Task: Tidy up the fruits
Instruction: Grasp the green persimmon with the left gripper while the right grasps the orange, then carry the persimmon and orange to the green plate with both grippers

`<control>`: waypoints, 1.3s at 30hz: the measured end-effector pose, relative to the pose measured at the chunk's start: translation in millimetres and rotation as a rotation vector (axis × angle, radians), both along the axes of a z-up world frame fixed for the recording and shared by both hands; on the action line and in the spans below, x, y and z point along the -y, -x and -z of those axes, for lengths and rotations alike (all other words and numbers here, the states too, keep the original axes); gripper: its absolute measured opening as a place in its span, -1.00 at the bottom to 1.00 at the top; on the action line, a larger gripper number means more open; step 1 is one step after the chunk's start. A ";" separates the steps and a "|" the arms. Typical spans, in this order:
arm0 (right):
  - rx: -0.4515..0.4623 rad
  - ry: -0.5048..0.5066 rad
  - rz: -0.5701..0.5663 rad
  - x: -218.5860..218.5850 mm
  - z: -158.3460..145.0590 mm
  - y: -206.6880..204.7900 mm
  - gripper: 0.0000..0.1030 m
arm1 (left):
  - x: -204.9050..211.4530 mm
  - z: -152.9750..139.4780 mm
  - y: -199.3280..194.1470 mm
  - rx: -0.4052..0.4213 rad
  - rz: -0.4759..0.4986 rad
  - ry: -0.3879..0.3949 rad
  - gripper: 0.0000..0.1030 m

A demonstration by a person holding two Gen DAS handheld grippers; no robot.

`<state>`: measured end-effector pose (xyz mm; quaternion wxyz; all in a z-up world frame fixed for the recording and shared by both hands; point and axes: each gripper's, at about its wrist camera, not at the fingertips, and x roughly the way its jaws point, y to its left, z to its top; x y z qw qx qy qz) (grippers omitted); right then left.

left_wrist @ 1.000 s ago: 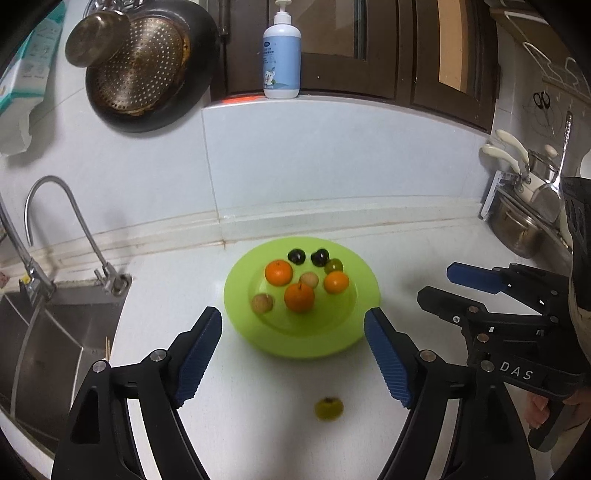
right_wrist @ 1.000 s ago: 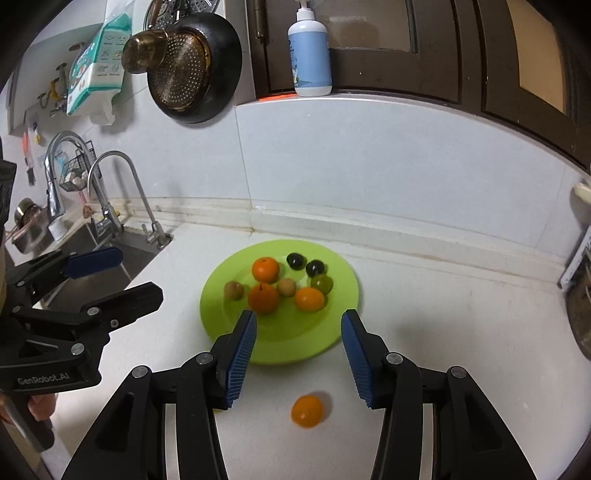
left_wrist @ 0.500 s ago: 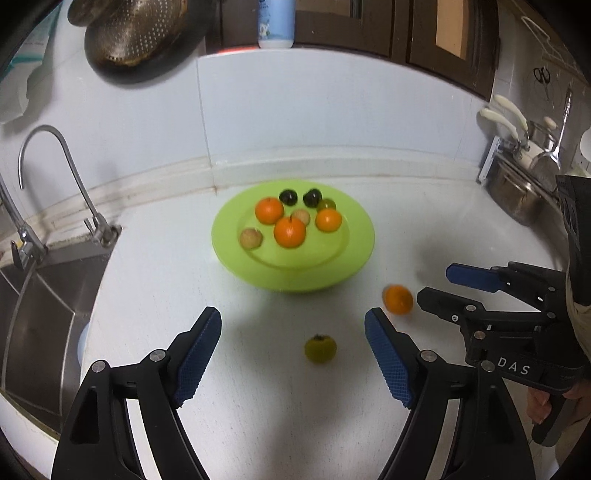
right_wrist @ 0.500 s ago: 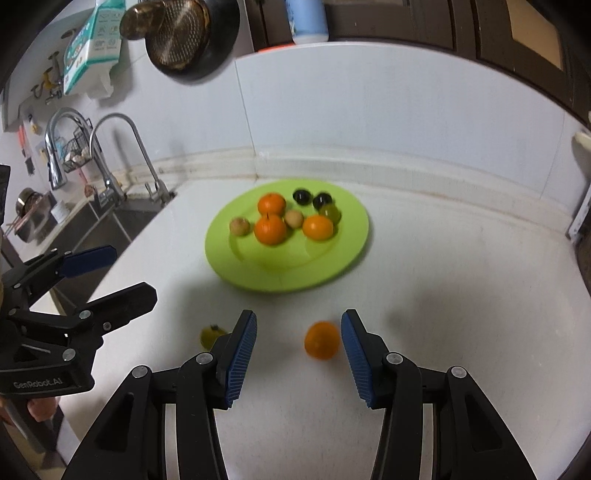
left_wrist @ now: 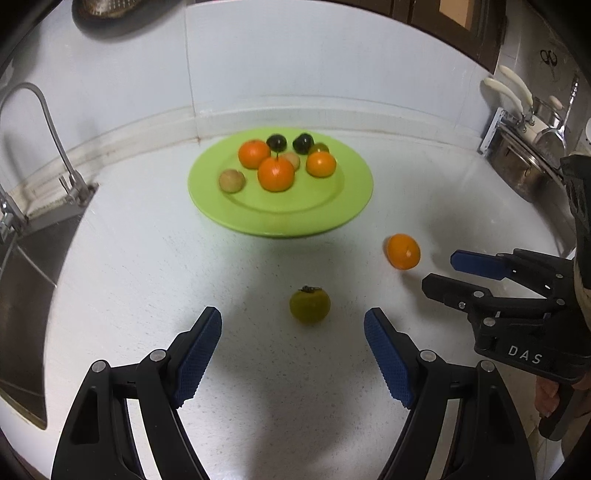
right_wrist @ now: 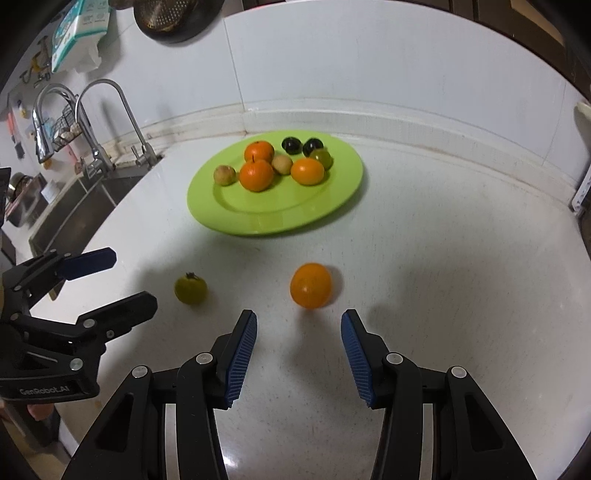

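Observation:
A lime-green plate point(left_wrist: 332, 206) point(right_wrist: 229, 218) holds several fruits: oranges, two dark ones, pale brown ones and a small green one. On the white counter in front of it lie a loose green fruit point(left_wrist: 309, 305) point(right_wrist: 190, 289) and a loose orange point(left_wrist: 403, 251) point(right_wrist: 310, 285). My left gripper point(left_wrist: 293, 325) is open, with the green fruit just ahead of its blue pads. My right gripper point(right_wrist: 298, 326) point(left_wrist: 439, 267) is open too, the loose orange just beyond its fingertips. Neither touches a fruit.
A sink point(right_wrist: 70, 218) with curved taps point(right_wrist: 110, 122) lies to the left of the counter. Metal pots and utensils point(left_wrist: 524, 147) stand at the right edge. A dark pan point(right_wrist: 173, 18) hangs on the white wall behind.
Both grippers have sunk toward the counter and tipped downward. The plate has shifted up in both views, and the two loose fruits now sit just ahead of the fingertips.

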<state>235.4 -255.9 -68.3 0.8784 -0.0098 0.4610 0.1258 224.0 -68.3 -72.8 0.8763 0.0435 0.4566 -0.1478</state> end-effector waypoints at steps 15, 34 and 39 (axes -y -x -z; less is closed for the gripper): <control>-0.039 -0.018 0.025 4.4 19.6 -30.1 -0.08 | 10.9 22.7 -24.9 -0.080 0.003 0.035 0.00; -0.030 -0.021 -0.003 -5.2 24.7 -37.9 -0.36 | 13.1 22.0 -29.6 -0.071 0.029 0.072 -0.43; -0.021 -0.041 -0.003 -8.5 16.6 -32.4 -0.36 | 10.8 10.8 -25.4 -0.038 0.045 0.078 -0.43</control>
